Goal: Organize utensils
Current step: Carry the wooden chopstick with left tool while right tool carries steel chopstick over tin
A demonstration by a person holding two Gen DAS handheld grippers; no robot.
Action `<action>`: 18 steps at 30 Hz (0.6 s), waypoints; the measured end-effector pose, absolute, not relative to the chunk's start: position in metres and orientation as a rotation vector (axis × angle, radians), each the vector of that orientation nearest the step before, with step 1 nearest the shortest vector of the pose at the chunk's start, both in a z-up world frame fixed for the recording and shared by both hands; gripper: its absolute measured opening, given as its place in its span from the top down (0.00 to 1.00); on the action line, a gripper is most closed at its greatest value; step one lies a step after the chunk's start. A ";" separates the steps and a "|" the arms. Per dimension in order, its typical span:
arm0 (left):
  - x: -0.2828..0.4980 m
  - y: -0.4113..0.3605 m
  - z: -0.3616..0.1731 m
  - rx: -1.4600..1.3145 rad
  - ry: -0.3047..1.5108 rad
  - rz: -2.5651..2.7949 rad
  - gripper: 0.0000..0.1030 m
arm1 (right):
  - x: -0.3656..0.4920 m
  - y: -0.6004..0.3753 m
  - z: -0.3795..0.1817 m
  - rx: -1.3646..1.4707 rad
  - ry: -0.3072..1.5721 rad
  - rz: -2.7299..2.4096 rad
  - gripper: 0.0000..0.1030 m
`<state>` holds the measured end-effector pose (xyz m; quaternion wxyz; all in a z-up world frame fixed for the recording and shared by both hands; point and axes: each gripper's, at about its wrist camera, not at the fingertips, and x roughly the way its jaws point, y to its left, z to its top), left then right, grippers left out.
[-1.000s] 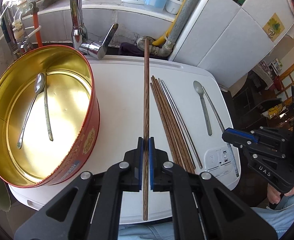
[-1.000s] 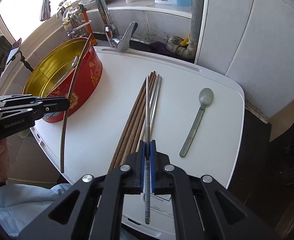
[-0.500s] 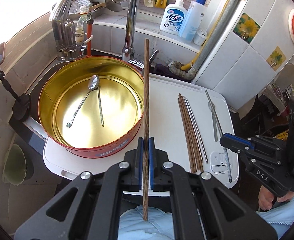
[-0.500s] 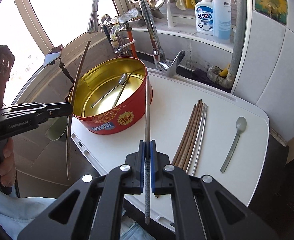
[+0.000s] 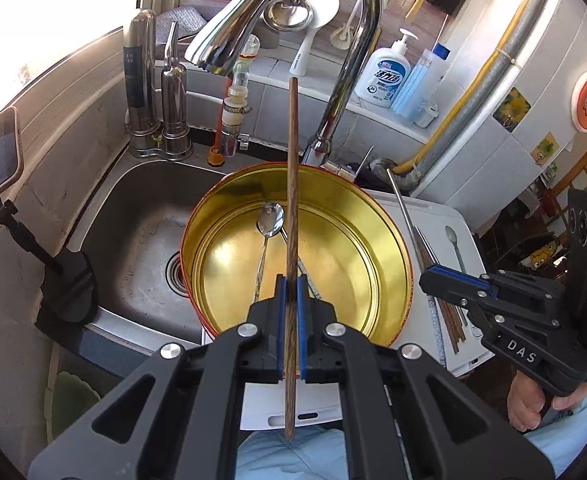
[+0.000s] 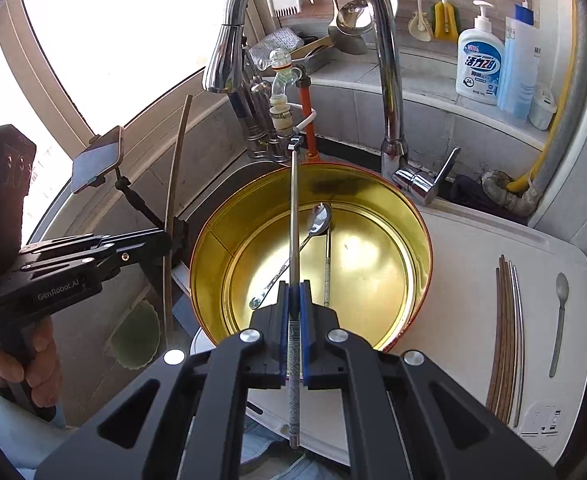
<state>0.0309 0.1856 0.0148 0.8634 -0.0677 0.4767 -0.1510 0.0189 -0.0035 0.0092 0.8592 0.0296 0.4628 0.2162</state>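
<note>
Left wrist view: left tongs [image 5: 289, 320] clamped on 1 wooden chopstick [image 5: 292, 184], now carried off the white surface [image 5: 459, 224] and poised above the round gold tin [image 5: 389, 232] at 12 o'clock, with the tin's floor directly beneath. Already inside: 1 steel spoon [image 5: 270, 220], bowl toward 12 o'clock, and what looks like a second slim utensil crossing under the chopstick. Seen at 3 o'clock: right tongs [image 5: 427, 278] pinching 1 metal chopstick [image 5: 403, 208], slanted up toward the tap [image 5: 333, 20].

Right wrist view: right tongs [image 6: 292, 328] shut on that metal chopstick [image 6: 293, 216], likewise swung from the surface to a spot over the tin [image 6: 417, 220]. Left tongs [image 6: 165, 240] at 9 o'clock, wooden chopstick [image 6: 175, 200] upright between them, near the tin's rim. Left behind on the surface [image 6: 473, 240] at 3 o'clock: a bundle of chopsticks [image 6: 503, 328], mostly wooden with metal ones on its far side, and 1 grey spoon [image 6: 559, 320] just beside it.

Changed within the last second: both chopsticks lifted clear and brought across together, from above the bundle to above the tin. Meaning for the job: carry phase apparently finished, release likely next; tips best lowered well inside the rim first, since a slender stick dropped from height could bounce out toward the sink [image 5: 133, 220]. Task judged far from complete, with the bundle and grey spoon still to go.
</note>
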 end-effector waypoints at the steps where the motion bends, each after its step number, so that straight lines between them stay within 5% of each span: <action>1: 0.034 0.189 0.016 -0.136 0.997 -0.334 0.95 | 0.020 0.002 0.011 0.062 0.971 0.439 0.95; 18: 0.083 0.184 0.008 -0.139 1.014 -0.419 0.95 | 0.070 -0.003 0.007 0.105 0.990 0.329 0.95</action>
